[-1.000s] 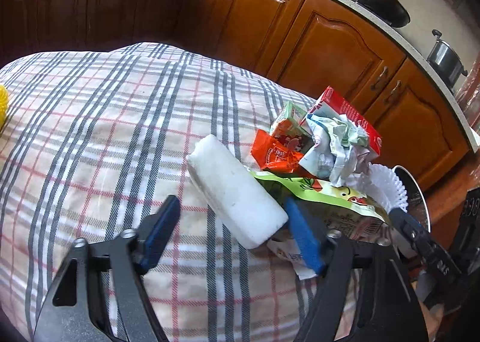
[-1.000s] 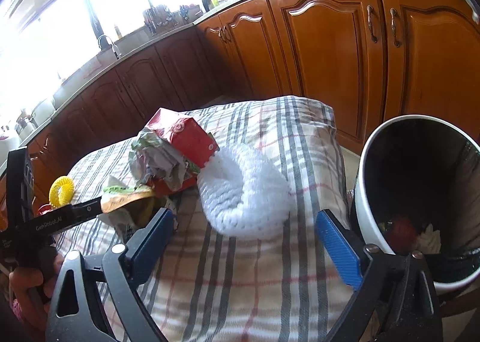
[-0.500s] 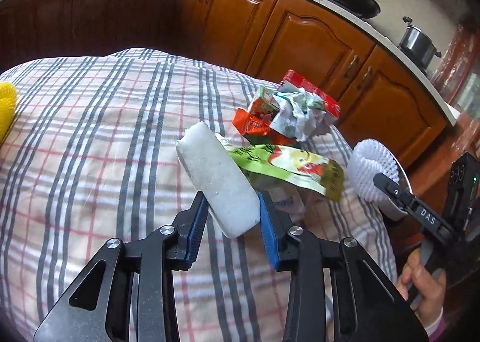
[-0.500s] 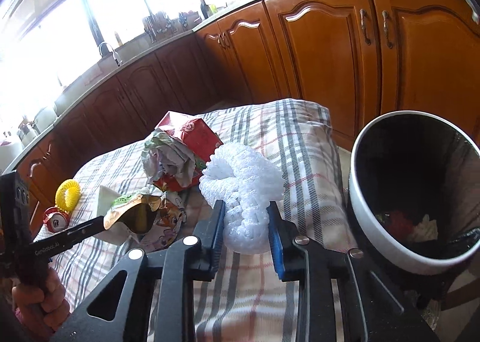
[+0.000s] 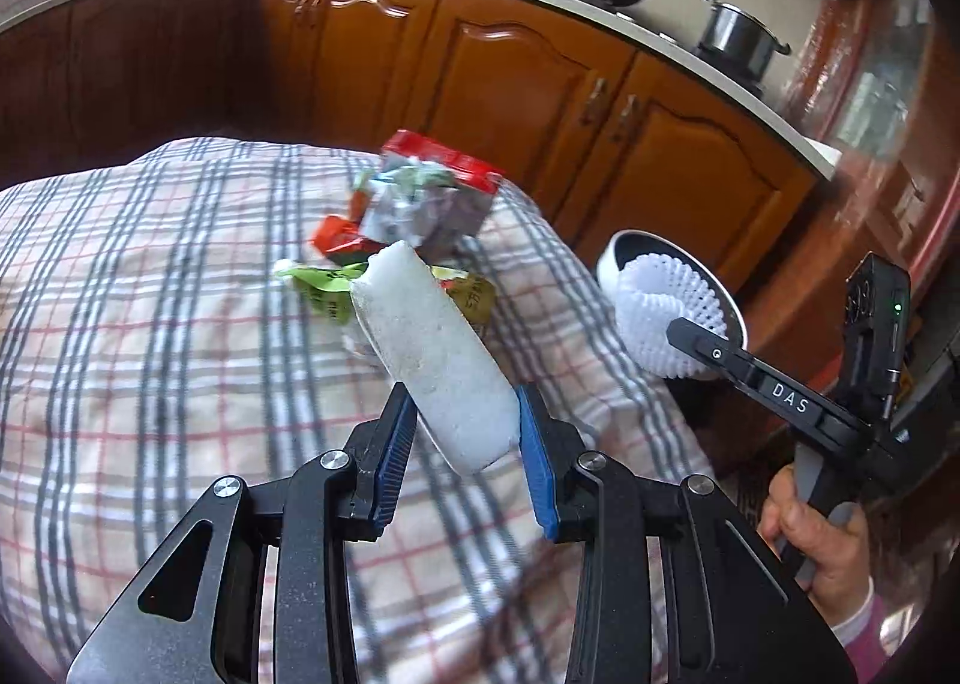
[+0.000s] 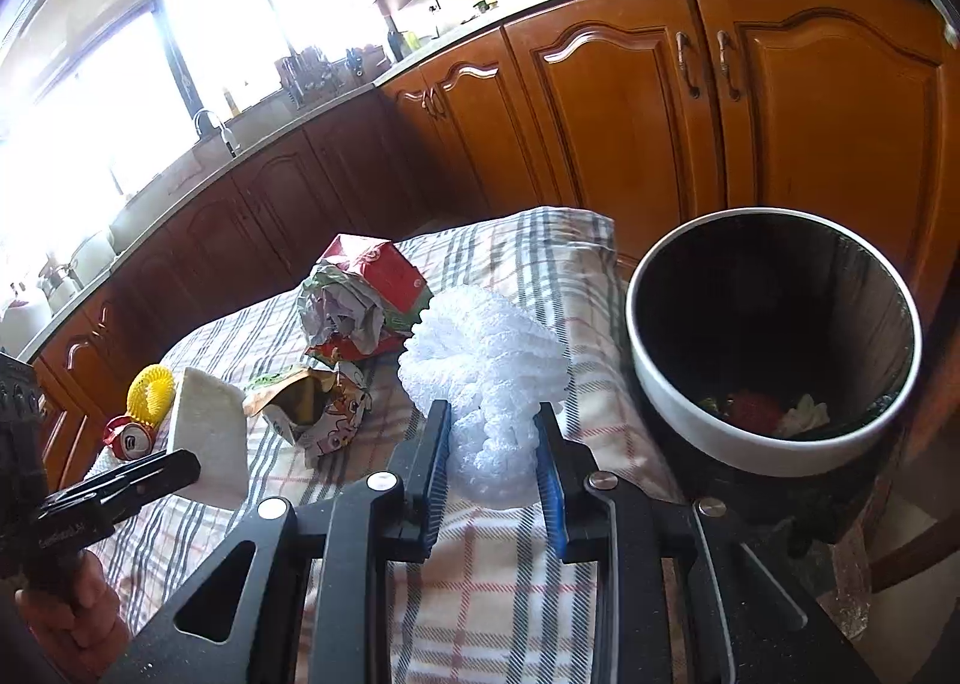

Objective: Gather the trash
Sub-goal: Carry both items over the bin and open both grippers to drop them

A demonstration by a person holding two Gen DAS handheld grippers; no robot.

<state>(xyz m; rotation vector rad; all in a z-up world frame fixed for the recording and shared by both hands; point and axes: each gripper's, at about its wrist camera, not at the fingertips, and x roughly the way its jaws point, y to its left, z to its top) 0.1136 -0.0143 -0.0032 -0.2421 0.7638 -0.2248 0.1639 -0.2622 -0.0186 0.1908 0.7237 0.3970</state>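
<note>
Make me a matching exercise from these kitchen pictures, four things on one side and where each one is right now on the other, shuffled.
Things:
1. white foam block
2. white foam net
3. yellow mesh ring
4. trash bin

Places:
A. lying on the checked cloth next to a crushed can
B. clamped in the left tongs
C. standing beside the table, some scraps at its bottom
D. clamped in the right tongs

Pairs: 1-B, 2-D, 3-A, 4-C
</note>
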